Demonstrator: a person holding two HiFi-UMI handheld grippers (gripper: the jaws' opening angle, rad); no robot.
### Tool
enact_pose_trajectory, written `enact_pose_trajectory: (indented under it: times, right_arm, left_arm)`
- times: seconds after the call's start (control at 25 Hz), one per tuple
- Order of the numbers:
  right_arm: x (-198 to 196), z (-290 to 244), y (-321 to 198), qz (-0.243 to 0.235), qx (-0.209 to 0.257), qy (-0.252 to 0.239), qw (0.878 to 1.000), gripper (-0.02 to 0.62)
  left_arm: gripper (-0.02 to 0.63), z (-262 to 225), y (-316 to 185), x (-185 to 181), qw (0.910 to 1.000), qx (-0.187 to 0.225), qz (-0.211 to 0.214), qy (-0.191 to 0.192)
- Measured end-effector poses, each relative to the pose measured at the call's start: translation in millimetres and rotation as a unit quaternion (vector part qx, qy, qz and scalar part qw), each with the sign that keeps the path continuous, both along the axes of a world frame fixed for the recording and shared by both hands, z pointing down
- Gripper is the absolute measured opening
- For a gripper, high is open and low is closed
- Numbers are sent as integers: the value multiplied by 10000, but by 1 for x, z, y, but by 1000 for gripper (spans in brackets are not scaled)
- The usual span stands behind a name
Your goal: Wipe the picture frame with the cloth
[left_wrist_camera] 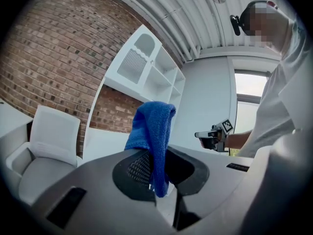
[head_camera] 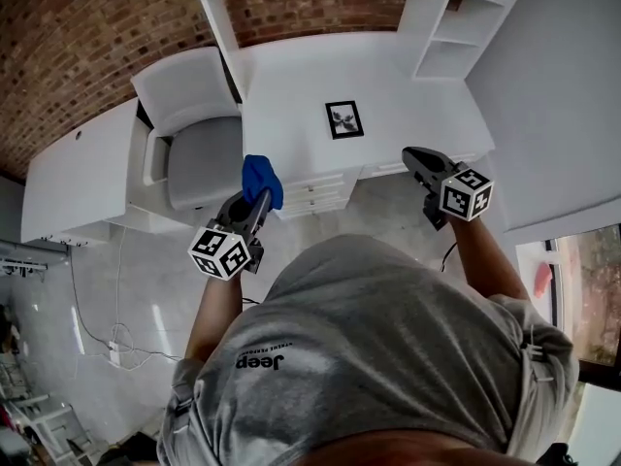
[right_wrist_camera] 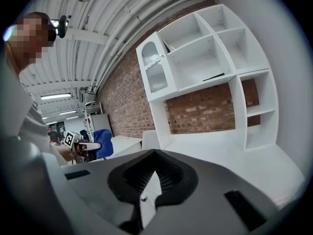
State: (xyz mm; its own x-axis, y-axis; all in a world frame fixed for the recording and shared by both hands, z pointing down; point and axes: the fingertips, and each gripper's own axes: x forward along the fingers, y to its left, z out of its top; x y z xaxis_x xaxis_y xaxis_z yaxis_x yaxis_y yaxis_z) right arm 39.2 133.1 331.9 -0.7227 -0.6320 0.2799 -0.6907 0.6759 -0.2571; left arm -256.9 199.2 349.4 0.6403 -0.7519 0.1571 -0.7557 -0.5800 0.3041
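White desk (head_camera: 291,95), armchair (head_camera: 204,158) (brick wall (head_camera: 78,37) behind)

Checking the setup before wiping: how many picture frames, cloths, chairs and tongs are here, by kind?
Picture frame: 1
Cloth: 1
Chair: 1
Tongs: 2, left tongs and right tongs
Total: 5

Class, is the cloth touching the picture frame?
No, the cloth sits in the left hand-held gripper, apart from the frame.

The cloth (left_wrist_camera: 152,126) is fuzzy blue terry, the desk (head_camera: 291,115) smooth matt white, the wall (head_camera: 78,47) rough brick.
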Motion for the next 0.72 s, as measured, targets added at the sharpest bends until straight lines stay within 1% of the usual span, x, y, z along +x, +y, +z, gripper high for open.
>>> enact_pose_trajectory:
  times: [0.2,0.32,0.44,0.56,0.72]
  right_arm:
    - [1,27,-50,-246,-132,-46,9996,6]
    - [12,46,-89,-467,-179,-67,9987,6]
    - [25,65,-132,-722,-222,25,9971,6]
    - [27,81,-169,-1216,-272,238,9919,6]
    - [19,113,-202,-2041,-318,469,9773,6]
  left_arm:
    - [57,8,-35,7,9997,-102,-201,-123]
    - [56,11,-63,24,9989,-125,-347,-280]
    - [57,12,-97,45,9977,-167,-541,-382]
    - [57,10,-134,70,9961,-289,-697,-448]
    - [57,24,-184,101,9929,-643,-898,-445]
